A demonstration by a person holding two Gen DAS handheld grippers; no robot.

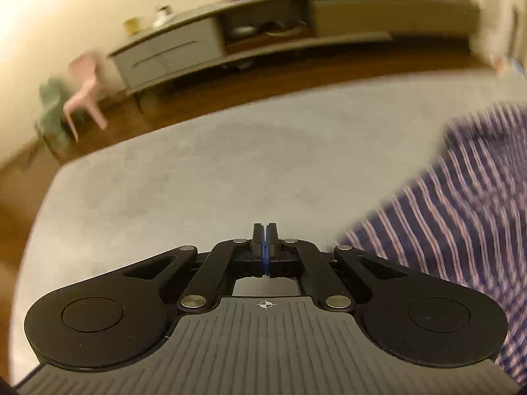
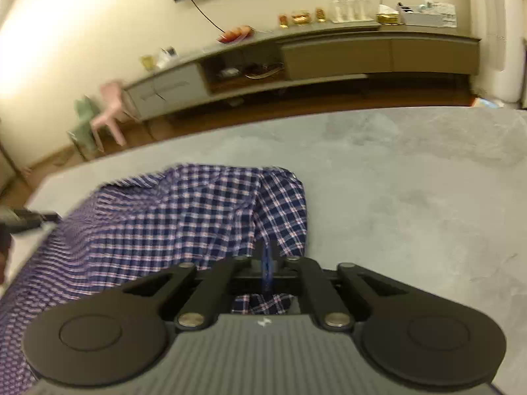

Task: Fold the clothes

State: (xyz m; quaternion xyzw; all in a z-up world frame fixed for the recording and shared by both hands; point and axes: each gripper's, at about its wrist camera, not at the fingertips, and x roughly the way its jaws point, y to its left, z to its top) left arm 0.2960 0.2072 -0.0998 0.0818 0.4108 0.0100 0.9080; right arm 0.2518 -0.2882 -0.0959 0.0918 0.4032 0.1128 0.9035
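A blue, white and pink plaid shirt lies rumpled on a grey surface. In the right wrist view my right gripper is at the shirt's near right edge. Its jaws are nearly together with the cloth pinched between the blue pads, and more plaid shows under the linkage. In the left wrist view my left gripper is shut with nothing between its fingers, low over the bare grey surface. The shirt is blurred there and lies to that gripper's right, apart from the fingertips.
Beyond the surface's far edge is a wooden floor and a long low cabinet with small items on top. A pink chair stands at the left by the wall. A dark object pokes in at the shirt's left edge.
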